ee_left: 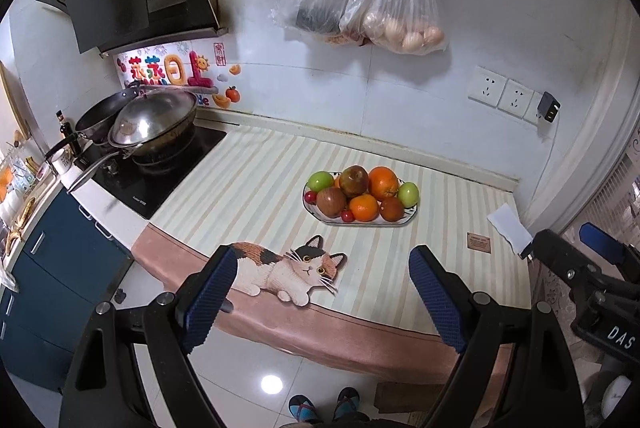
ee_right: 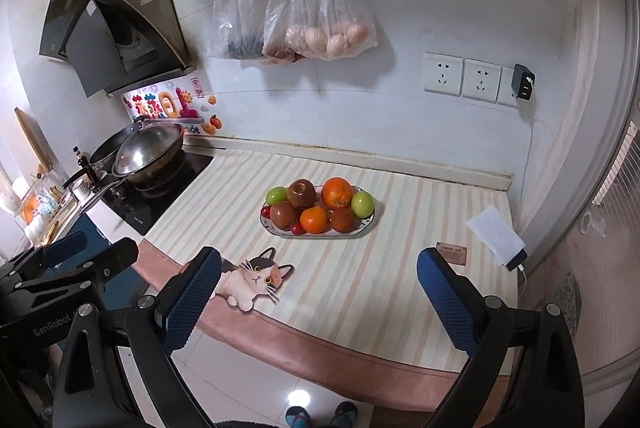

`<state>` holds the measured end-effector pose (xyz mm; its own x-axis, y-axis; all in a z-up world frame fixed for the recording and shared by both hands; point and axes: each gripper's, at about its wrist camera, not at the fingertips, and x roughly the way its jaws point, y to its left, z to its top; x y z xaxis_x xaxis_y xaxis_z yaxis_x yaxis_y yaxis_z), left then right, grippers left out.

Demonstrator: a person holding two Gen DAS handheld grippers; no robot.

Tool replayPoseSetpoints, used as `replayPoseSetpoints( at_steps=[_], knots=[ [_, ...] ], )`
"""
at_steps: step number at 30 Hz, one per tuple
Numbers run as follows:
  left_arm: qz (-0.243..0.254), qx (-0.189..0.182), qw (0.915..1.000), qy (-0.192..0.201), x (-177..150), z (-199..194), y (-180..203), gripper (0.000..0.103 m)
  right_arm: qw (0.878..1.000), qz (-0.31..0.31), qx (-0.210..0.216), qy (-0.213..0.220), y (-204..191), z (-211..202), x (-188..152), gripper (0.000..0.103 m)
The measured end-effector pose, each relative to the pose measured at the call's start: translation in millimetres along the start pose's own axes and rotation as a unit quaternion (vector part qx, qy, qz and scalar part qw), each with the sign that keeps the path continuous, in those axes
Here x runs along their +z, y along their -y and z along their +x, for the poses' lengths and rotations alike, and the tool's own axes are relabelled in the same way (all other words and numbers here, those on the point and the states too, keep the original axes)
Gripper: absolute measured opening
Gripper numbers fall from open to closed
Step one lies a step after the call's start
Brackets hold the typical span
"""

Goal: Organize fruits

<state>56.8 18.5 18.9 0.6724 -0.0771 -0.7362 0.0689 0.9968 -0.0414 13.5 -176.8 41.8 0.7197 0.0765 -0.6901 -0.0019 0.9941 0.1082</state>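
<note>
Both the left gripper (ee_left: pixel 322 294) and right gripper (ee_right: pixel 318 294) hang wide open and empty short of the striped counter (ee_right: pixel 360 280), while every fruit sits heaped on the plate (ee_right: pixel 362 231) at twelve o'clock, fitting either gathered-up or awaiting sorting.

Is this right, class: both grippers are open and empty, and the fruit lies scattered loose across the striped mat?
Not quite. Both the left gripper and right gripper are open and empty, but the fruit is piled together on an oval plate standing on the striped mat, as the left wrist view shows.
</note>
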Motion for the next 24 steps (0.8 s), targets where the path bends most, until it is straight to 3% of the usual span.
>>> replayPoseSetpoints(
  at_steps=[6,15,24],
  knots=[
    [-0.005,0.023,0.9997,0.006,8,24,-2,0.102,1.0,0.003,-0.016,0.004,7,25,12,0.1],
    [-0.011,0.051,0.9986,-0.008,23,66,-6,0.102,1.0,0.003,-0.023,-0.003,15,84,32,0.1],
    [-0.007,0.055,0.9982,-0.021,33,94,-4,0.102,0.999,0.008,-0.028,-0.016,15,126,36,0.1]
  ],
)
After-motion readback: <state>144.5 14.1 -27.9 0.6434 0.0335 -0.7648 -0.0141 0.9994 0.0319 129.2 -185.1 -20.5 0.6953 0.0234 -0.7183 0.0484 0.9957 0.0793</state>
